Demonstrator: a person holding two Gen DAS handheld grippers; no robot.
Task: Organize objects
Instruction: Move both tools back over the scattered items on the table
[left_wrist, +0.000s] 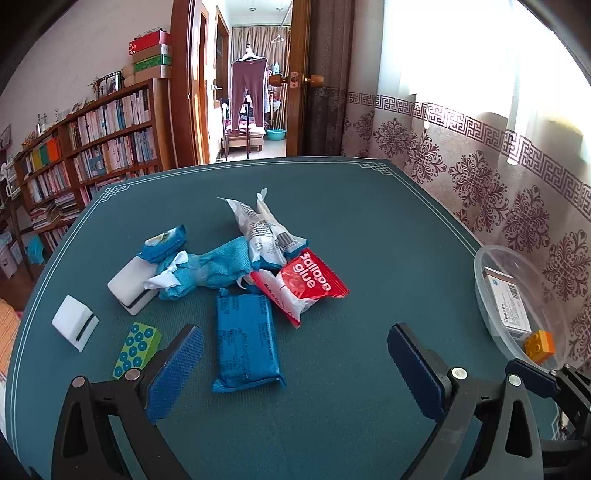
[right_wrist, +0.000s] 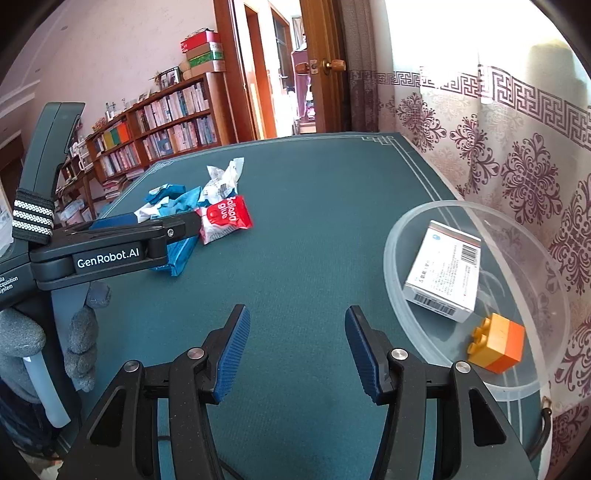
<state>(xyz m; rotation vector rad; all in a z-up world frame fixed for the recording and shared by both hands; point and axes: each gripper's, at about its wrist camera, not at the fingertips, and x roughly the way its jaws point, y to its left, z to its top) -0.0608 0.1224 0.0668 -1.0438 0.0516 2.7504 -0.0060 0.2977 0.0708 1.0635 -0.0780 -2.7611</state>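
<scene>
Tongs wide on both sides, nothing gripped. Left tongs (left_wrist: 295, 363) hang low over the surface (left_wrist: 369, 229), jaws spread, and the blue pack (left_wrist: 246, 341) lies flat between them, closer to the left pad. Right tongs (right_wrist: 297, 354) gape too, over bare felt, with the bowl (right_wrist: 402, 236) at their 2 o'clock.

Sorting looks under way: a white box (right_wrist: 445, 271) and an orange-yellow brick (right_wrist: 498, 345) sit in the bowl already. The rest is heaped at 12 o'clock from the left tongs: red glue sachet (left_wrist: 308, 284), teal cloth (left_wrist: 207, 271), silver wrapper (left_wrist: 258, 230), small wipes pack (left_wrist: 162, 243). Two white blocks (left_wrist: 75, 326) and a green brick (left_wrist: 136, 349) lie apart at 10 o'clock.

The blue pack looks the likely pick. Best play: centre the jaws across its narrow width, come down until the pads nearly touch the felt, then close gently, since soft film will likely buckle or slip if pinched at a corner. Whether its far end touches the sachet is hard to tell, so lift straight up before swinging to 3 o'clock toward the bowl, keeping clear of the right tongs.
</scene>
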